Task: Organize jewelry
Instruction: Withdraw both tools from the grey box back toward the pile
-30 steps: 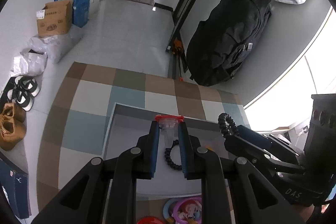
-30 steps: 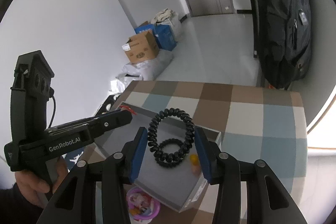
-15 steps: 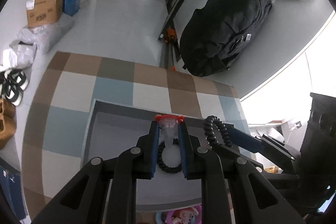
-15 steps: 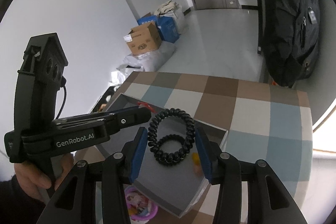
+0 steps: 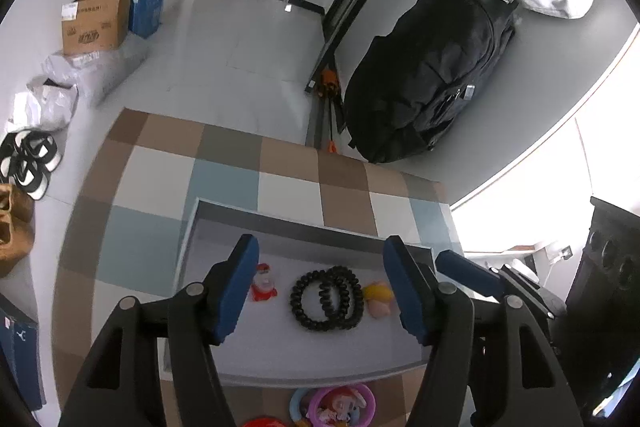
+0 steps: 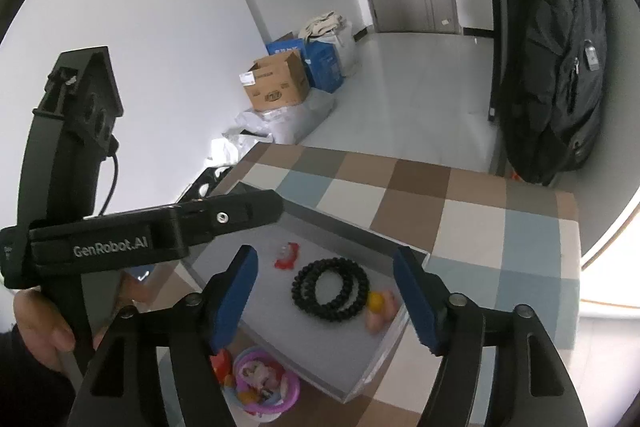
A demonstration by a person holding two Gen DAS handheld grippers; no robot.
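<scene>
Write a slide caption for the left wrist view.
Open left gripper above a gray tray holding two black coil hair ties.

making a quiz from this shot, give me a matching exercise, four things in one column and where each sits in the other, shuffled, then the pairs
Things:
1. black coil bands
2. red charm
3. yellow charm
4. pink ring toy

Places:
A. on the checked cloth, outside the grey tray
B. in the tray, left of the bands
C. middle of the tray
D. in the tray, right of the bands

Pairs: 1-C, 2-B, 3-D, 4-A
</scene>
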